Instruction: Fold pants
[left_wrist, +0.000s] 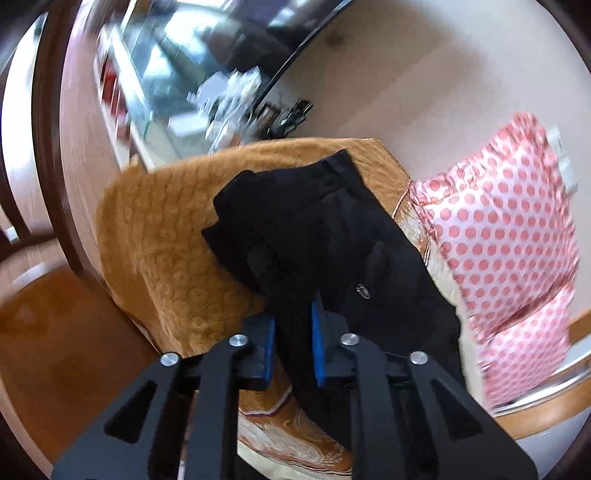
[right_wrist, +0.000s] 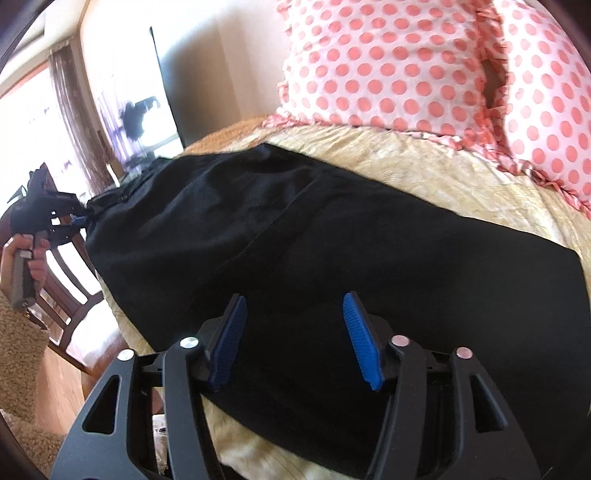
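Fold only partly underway. Black pants (right_wrist: 332, 240) lie spread on the bed (right_wrist: 424, 173), near the polka-dot pillows (right_wrist: 388, 62). Left gripper (left_wrist: 291, 343) jaws pinch a bunched end, lifted. Right gripper (right_wrist: 293, 339) jaws wide, hovering over the cloth. Most folding remains.

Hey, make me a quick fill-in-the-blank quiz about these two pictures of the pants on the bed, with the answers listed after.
1. The pants lying on the bed are ____ in colour.
2. The left tool is ____ on a bunch of the pants fabric.
3. The right tool hovers over the pants with its blue pads ____.
4. The pillows are white with pink ____.

Answers: black; shut; open; dots
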